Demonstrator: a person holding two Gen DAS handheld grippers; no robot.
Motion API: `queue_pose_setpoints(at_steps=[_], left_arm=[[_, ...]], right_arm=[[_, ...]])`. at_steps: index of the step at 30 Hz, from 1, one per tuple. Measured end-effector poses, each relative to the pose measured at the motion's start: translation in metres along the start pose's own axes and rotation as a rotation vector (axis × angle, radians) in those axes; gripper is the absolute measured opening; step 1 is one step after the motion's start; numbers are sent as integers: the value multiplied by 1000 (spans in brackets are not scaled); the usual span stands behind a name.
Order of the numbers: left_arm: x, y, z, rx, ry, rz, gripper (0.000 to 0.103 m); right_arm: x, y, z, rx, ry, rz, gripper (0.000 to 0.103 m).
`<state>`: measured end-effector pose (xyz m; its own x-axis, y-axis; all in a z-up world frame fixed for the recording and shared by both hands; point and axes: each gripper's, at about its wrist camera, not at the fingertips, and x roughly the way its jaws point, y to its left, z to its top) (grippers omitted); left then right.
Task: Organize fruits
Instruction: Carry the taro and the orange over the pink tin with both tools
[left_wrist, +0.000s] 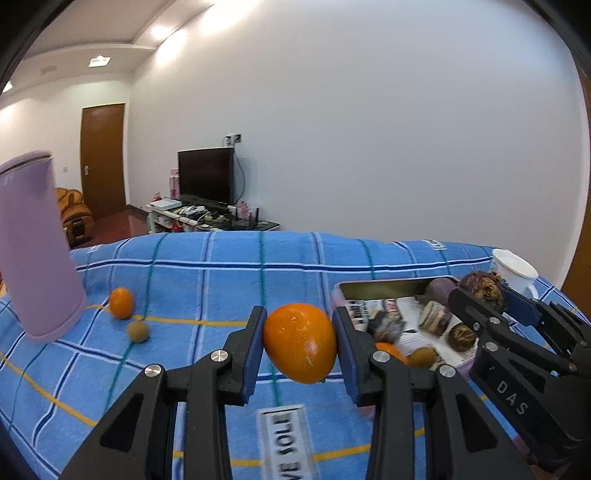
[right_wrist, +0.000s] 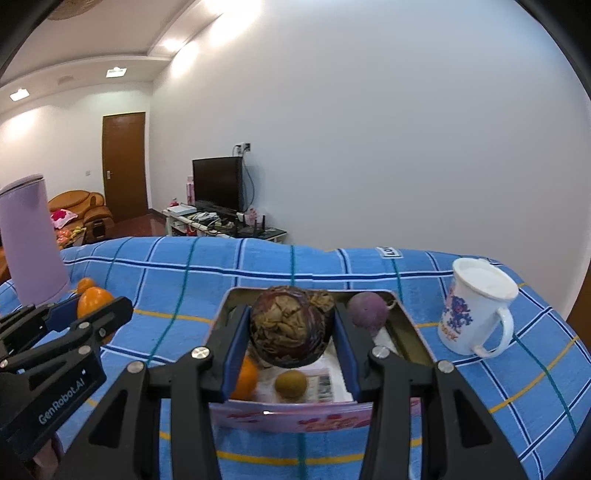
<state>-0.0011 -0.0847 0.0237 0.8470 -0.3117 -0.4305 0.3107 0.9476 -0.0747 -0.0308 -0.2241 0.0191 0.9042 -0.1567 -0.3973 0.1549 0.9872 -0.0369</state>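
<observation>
The left tool (left_wrist: 300, 345) pinches a glossy orange citrus fruit (left_wrist: 300, 343) at lower centre, above the blue checked cloth (left_wrist: 207, 280). The right tool (right_wrist: 291, 332) pinches a wrinkled dark-purple round fruit (right_wrist: 291, 328) at frame centre, over the open rectangular metal tin (right_wrist: 413, 339) holding more fruit. A white printed mug (right_wrist: 476, 310) stands at right, beside the tin.

An orange fruit (left_wrist: 300, 343), a blue plaid cloth (left_wrist: 207, 273), a lilac canister (left_wrist: 33, 251), a wrinkled maroon-brown fruit (right_wrist: 291, 330).
</observation>
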Motion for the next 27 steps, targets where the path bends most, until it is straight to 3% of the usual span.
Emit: queue_pose_setpoints(at_steps=[15,27], left_arm=[[40,-73,12,105,30,-29,38],[71,-87,12,117,81,-7,38]], right_arm=[[13,-80,7,123,15,-117,47],[35,-91,7,139,74,-122,47]])
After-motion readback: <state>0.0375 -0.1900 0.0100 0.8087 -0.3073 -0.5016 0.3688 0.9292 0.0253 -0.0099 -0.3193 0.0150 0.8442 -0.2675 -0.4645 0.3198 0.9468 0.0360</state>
